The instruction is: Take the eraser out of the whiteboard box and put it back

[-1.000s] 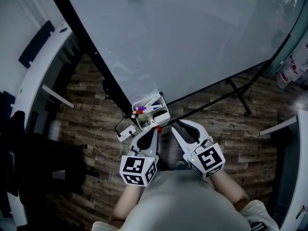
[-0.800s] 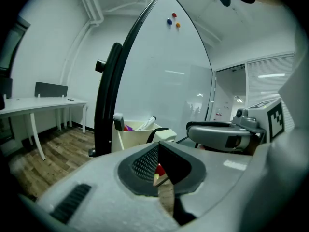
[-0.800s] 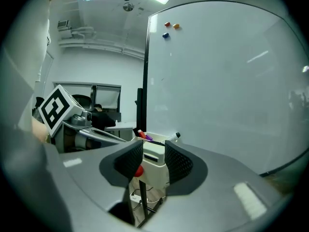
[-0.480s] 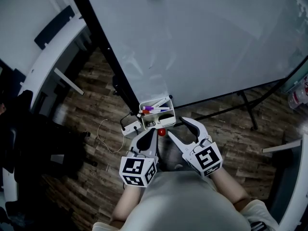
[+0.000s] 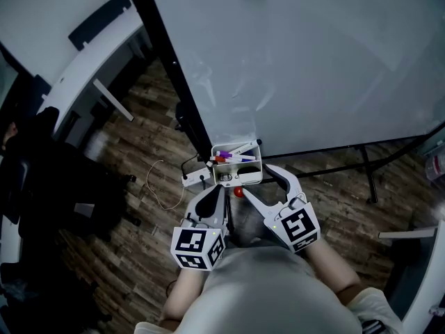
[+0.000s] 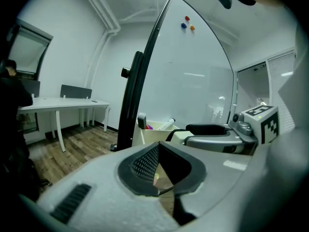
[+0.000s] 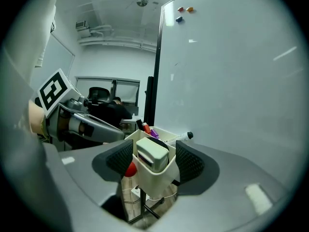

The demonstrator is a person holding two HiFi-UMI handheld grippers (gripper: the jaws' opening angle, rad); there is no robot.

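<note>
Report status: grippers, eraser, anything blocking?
Left gripper shut, empty. Right gripper just opened, jaws astride whiteboard box. Eraser inside box. No obstruction seen.

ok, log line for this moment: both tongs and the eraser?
right tongs: open, jaws just been opening, astride box end and eraser, no grip | left tongs: shut, empty | eraser: standing in box

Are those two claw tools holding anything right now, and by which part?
Nothing is held. The right gripper has just been opening its jaws, which flank the box holding the eraser; the left gripper is shut and empty.
</note>
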